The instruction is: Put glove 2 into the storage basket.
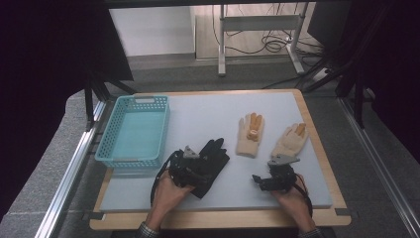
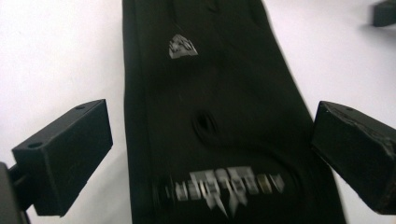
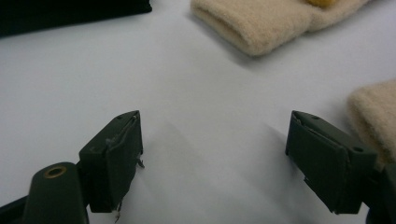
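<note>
Handling: the black glove (image 1: pixel 212 166) is judged soft, limp and light; sagging and folding are to be expected once it is lifted, and nothing fragile is seen on it.
Grip point: the cuff end, where the pale printed lettering (image 2: pixel 223 185) is read in the left gripper view, is judged the best place to be pinched, since a doubled layer of fabric is offered there; a pinch at the fingers alone is likely to let the body trail.
Place of the glove: it is laid flat on the grey surface (image 1: pixel 208 116), just right of the turquoise basket (image 1: pixel 132 130), fingers pointed away from the person, cuff partly covered by the left hand-held gripper (image 1: pixel 194 166).
Left hand-held gripper: released; its jaws are spread wide to either side of the glove in its own view, and no pad is seen pressed on the fabric.
Right hand-held gripper (image 1: pixel 262 181): released as well; its jaws are held apart over bare surface, with nothing between them, near the cuffs of the cream gloves.
Count of gloves: three in all, one black and two cream with orange fingertips, the left cream glove (image 1: pixel 250 135) and the right cream glove (image 1: pixel 290 140) laid side by side and apart.
Count of baskets: one, with nothing seen inside it.
Count of grippers: two, one held in each hand.
</note>
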Demonstrator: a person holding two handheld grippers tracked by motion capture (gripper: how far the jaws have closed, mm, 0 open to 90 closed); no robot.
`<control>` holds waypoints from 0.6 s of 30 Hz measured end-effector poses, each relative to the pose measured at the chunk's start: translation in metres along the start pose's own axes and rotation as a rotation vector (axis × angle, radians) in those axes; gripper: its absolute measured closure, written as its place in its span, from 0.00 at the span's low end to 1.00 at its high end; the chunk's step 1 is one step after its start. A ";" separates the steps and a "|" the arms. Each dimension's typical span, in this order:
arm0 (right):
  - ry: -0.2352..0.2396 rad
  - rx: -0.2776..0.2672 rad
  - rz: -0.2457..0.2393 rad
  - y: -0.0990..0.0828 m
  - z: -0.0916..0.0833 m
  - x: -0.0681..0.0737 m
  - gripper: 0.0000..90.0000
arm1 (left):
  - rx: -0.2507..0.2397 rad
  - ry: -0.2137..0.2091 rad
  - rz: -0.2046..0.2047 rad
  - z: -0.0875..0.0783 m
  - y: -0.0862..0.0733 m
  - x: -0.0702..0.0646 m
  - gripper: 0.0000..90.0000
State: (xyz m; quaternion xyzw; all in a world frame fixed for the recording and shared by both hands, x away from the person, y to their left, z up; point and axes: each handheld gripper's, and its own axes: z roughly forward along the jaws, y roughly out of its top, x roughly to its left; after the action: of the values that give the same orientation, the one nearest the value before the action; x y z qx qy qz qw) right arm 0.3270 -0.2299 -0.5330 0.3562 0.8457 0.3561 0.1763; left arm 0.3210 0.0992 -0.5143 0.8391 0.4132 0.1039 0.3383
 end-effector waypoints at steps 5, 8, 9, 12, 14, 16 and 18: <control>0.000 0.001 -0.003 0.000 0.000 0.000 0.20 | 0.042 -0.025 -0.037 0.017 0.008 0.006 0.00; 0.000 0.001 -0.003 0.000 0.000 0.000 0.20 | 0.061 -0.039 -0.035 0.022 0.009 0.002 0.00; 0.000 0.001 -0.003 0.000 0.000 0.000 0.20 | 0.075 -0.036 -0.018 0.023 0.008 -0.004 0.00; 0.000 0.000 -0.003 0.000 0.000 0.000 0.20 | 0.103 0.027 0.033 0.027 0.006 -0.014 0.00; 0.000 0.000 -0.003 0.000 0.000 0.000 0.20 | 0.106 0.034 0.038 0.028 0.005 -0.015 0.00; 0.000 0.000 -0.003 0.000 0.000 0.000 0.20 | 0.112 0.047 0.054 0.028 0.005 -0.016 0.00; 0.000 0.000 -0.003 0.000 0.000 0.000 0.20 | 0.121 0.038 0.040 0.029 0.005 -0.014 0.00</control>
State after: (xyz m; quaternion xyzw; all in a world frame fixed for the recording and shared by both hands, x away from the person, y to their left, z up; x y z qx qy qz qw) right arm 0.3271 -0.2301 -0.5331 0.3549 0.8463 0.3557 0.1768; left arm 0.3287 0.0719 -0.5313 0.8639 0.4083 0.1014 0.2771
